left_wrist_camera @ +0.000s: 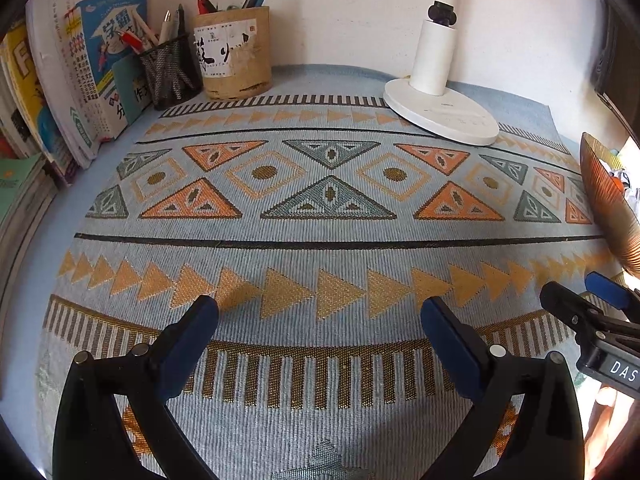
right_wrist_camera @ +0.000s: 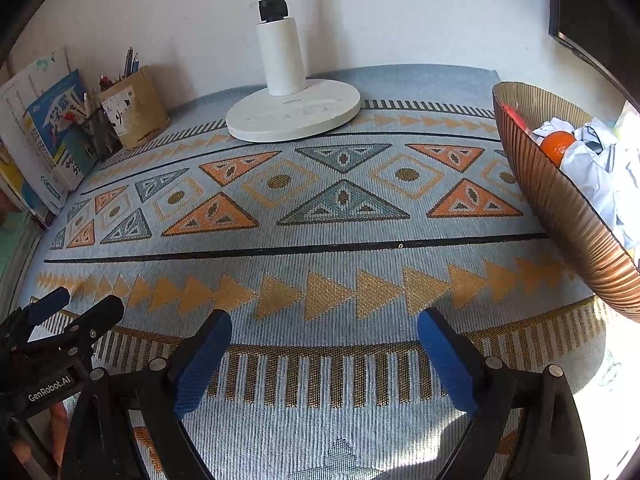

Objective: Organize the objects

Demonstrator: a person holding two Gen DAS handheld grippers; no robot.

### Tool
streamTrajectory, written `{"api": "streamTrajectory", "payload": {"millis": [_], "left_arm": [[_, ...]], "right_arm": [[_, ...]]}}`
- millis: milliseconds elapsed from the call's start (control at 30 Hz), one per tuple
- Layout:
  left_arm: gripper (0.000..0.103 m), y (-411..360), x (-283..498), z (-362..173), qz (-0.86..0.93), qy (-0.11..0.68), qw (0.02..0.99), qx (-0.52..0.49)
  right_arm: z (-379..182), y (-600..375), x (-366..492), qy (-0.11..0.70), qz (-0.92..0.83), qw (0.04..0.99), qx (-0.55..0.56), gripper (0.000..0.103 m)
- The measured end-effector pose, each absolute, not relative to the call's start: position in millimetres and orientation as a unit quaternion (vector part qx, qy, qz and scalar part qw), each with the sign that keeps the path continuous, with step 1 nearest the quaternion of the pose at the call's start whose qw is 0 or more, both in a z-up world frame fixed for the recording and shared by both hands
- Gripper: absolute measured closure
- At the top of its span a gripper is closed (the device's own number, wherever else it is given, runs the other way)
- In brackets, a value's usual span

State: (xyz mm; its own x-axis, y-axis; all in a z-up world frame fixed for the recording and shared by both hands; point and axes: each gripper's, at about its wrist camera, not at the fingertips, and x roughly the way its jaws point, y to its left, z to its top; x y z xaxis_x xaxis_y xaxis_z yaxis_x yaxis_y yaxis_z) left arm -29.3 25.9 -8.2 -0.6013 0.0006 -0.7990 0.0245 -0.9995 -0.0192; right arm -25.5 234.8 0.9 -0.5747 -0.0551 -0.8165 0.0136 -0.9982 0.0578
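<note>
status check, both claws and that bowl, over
Left claw open, empty, over the mat. Right claw open, empty. Ribbed bowl at right holds an orange and crumpled paper. Nothing in the way.

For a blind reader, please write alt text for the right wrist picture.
The open right gripper hangs empty over a patterned cloth. A ribbed bowl on the right holds an orange and crumpled paper. Behind stand a white lamp, pen holders and books.

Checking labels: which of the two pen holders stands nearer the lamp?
The tan cylindrical holder with the paper label; the black mesh cup stands beyond it, against the books.
</note>
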Motion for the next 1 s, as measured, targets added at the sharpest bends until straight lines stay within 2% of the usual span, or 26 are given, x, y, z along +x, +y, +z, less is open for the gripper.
{"api": "streamTrajectory", "payload": {"millis": [133, 1000], "left_arm": [[0.002, 29, -29, -9, -0.894, 0.005, 0.012, 0.447], [0.000, 31, -32, -16, -0.891, 0.008, 0.013, 0.454]], "right_arm": [[-2, 226, -28, 0.010, -0.882, 0.005, 0.471, 0.000], [-2, 230, -17, 0.012, -0.891, 0.015, 0.453, 0.000]]}}
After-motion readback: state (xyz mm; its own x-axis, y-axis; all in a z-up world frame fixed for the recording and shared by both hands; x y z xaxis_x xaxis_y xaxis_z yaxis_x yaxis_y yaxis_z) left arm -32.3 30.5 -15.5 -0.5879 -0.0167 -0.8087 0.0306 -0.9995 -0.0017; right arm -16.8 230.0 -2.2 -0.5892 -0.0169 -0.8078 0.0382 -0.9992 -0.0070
